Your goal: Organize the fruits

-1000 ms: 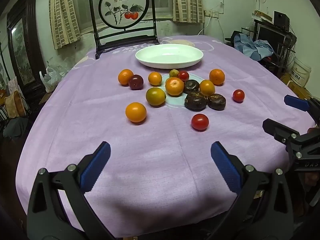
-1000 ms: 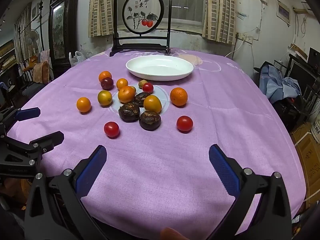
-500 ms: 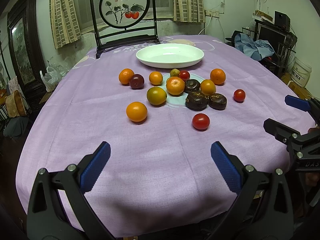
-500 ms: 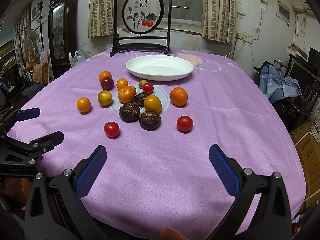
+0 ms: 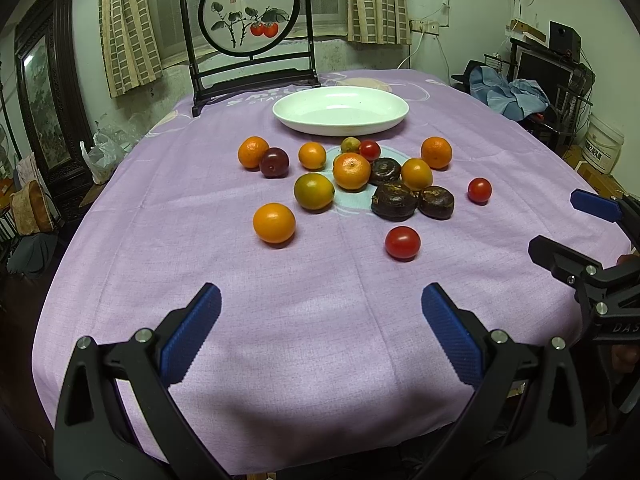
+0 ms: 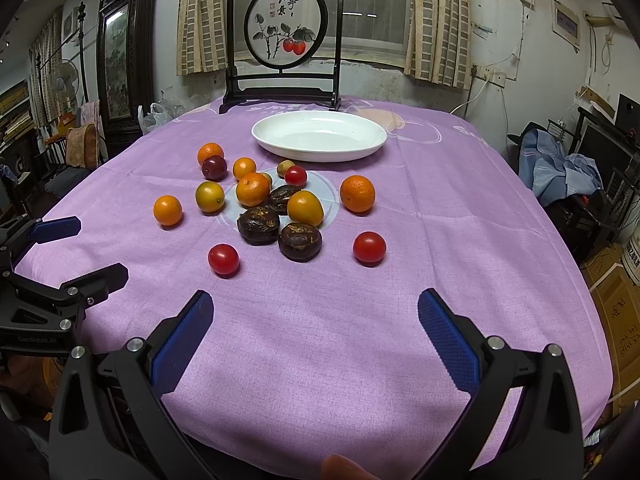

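Several fruits lie loose on the purple tablecloth (image 5: 312, 320): oranges such as the nearest one (image 5: 274, 223), red tomatoes (image 5: 402, 242), three dark wrinkled fruits (image 5: 394, 201), a purple plum (image 5: 274, 162). An empty white oval dish (image 5: 340, 110) stands behind them; it also shows in the right wrist view (image 6: 319, 135). My left gripper (image 5: 320, 312) is open and empty over the near cloth. My right gripper (image 6: 314, 320) is open and empty too, in front of a tomato (image 6: 223, 259) and a dark fruit (image 6: 300, 241).
A black framed round painting (image 5: 250, 20) stands at the table's far edge behind the dish. The right gripper (image 5: 580, 236) shows at the right edge of the left wrist view. Furniture and clutter (image 6: 568, 168) surround the table.
Both grippers stay open and nearly still; the left view has shifted very slightly. No fruit has moved.
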A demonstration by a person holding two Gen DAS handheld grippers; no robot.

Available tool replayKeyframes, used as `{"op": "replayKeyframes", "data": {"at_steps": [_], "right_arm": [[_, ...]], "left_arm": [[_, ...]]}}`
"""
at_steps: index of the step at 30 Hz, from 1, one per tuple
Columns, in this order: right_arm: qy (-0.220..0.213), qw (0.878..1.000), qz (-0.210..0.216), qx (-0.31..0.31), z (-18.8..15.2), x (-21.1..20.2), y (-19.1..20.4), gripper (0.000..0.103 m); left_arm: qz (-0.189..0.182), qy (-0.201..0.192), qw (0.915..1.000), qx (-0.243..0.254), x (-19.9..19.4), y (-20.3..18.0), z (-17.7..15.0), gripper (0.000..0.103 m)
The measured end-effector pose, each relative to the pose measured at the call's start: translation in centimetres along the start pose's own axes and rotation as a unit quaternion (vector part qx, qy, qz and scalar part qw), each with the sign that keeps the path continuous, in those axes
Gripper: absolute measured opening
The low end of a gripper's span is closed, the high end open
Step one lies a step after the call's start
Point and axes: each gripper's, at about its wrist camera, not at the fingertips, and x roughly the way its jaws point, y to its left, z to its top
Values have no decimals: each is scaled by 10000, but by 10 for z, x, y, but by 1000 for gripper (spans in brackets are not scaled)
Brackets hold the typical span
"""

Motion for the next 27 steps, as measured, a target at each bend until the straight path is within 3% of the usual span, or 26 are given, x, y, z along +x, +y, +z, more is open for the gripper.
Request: {"op": "replayKeyframes", "data": {"at_steps": [27], "right_arm": [[2,10000,26,-5,1,0,2,102]], "left_arm": [[17,19,10000,6,1,0,0,101]]}}
